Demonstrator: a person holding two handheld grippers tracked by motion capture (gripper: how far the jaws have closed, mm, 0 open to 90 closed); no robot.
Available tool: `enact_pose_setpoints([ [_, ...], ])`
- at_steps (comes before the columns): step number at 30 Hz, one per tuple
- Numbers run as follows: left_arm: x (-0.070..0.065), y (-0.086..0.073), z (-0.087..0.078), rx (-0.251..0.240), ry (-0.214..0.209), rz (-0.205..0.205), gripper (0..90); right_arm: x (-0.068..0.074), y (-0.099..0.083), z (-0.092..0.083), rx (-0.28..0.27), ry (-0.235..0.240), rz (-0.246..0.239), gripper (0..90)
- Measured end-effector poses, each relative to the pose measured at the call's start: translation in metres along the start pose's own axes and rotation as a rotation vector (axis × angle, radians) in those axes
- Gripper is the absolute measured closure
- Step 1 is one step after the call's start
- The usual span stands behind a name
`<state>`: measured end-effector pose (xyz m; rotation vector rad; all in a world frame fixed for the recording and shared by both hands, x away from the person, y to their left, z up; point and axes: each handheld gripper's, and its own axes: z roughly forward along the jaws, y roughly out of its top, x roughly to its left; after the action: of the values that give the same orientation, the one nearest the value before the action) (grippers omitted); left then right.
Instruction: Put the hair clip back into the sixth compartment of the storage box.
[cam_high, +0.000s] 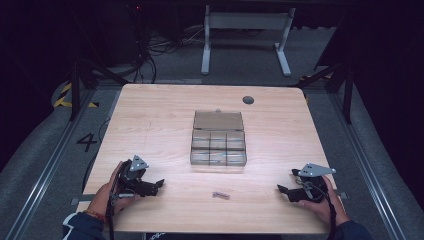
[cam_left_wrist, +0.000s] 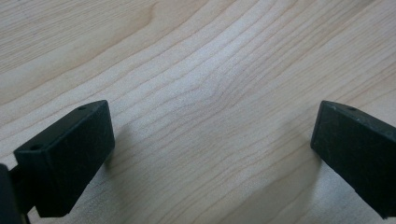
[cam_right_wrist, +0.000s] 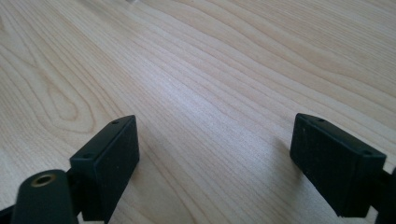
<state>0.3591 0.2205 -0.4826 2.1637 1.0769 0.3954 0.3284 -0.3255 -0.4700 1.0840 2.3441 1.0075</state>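
A clear plastic compartment box (cam_high: 218, 145) stands in the middle of the wooden table (cam_high: 150, 115), its lid tilted open toward the back. A small dark part (cam_high: 220, 195) lies on the wood in front of the box, between the two hands. My left gripper (cam_high: 159, 184) rests low near the front left edge, held by a hand, pointing toward the centre. Its jaws stand wide apart over bare wood (cam_left_wrist: 210, 116) with nothing between them. My right gripper (cam_high: 281, 190) rests near the front right edge, also pointing inward. Its jaws are wide open over bare wood (cam_right_wrist: 215, 121).
A round grey grommet (cam_high: 248, 99) sits in the table's far right part. Beyond the table are a white desk frame (cam_high: 245, 35), cables on the floor (cam_high: 150, 50) and dark stands at both sides.
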Motion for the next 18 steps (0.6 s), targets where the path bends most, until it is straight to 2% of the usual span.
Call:
enact_pose_setpoints([
  [18, 0.0001, 0.0, 0.0, 0.0, -0.002, -0.001, 0.1, 0.0024, -0.0004, -0.0025, 0.011, 0.0, -0.003, 17.8],
])
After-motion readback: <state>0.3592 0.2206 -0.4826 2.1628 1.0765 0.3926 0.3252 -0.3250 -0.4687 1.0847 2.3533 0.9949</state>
